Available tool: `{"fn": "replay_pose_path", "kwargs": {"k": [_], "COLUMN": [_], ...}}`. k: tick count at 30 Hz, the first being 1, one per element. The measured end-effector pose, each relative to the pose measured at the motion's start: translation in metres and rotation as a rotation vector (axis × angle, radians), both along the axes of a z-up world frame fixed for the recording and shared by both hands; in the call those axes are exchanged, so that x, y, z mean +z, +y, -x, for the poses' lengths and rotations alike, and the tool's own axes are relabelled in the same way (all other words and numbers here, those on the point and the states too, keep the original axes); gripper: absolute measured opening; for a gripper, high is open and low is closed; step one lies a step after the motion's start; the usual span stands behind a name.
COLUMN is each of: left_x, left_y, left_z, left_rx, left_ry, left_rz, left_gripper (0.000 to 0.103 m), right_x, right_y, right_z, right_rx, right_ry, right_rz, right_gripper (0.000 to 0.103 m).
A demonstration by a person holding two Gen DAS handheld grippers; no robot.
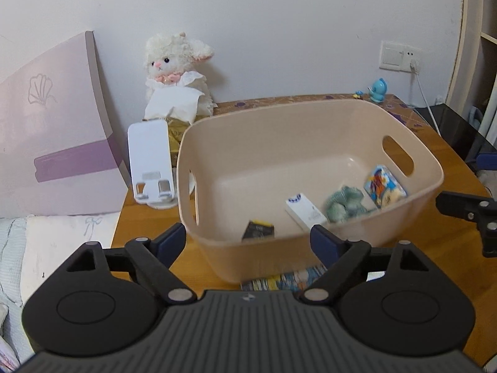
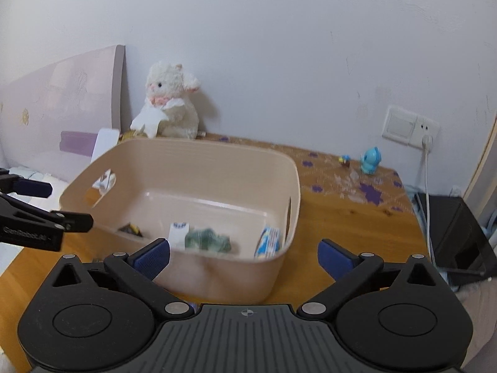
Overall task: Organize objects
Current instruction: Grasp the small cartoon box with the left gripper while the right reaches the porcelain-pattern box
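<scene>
Colourful flat packet lies on the table just in front of the bin, partly tucked under its near wall and behind my left gripper. I judge it light, thin and probably slick, so hard to pinch flat; best to catch an exposed edge and slide it clear first.

The bin is beige plastic with handle slots, sitting mid-table. It looks stiff and light. Inside, on the floor: small dark box, white carton, soft green cloth that looks crumpled, and printed pouch leaning on the right wall. None touch the rim.

Left fingers stand wide apart, holding nothing. Right gripper likewise spread, empty, facing the bin's near wall.

Behind: plush lamb, white phone stand, blue toy.
</scene>
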State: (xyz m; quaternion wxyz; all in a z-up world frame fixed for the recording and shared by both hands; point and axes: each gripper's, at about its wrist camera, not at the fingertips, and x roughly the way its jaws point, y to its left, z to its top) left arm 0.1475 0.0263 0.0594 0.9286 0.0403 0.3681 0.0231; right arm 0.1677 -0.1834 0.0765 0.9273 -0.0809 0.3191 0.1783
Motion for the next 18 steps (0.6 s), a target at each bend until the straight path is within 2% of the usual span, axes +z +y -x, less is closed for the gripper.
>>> {"fn": "replay_pose_path", "kwargs": {"k": [6, 13, 18], "left_x": [-0.015, -0.049, -0.073], "left_y": [-0.003, -0.009, -0.016], "left_z": [0.021, 0.033, 0.04], "left_rx": [-0.016, -0.021, -0.032], "left_ry": [0.022, 0.1, 0.153], "left_rz": [0.018, 0.023, 0.065], "left_gripper": [0.09, 0.09, 0.09], "right_x": [-0.025, -0.065, -0.085], "right_y": [-0.004, -0.003, -0.005], "right_z": [0.016, 0.023, 0.027], "right_rx": [0.003, 0.0, -0.006], "right_ry": [0.06, 0.157, 0.193], "right_rz": [0.013, 0.036, 0.056], "right_gripper": [0.103, 0.103, 0.103]}}
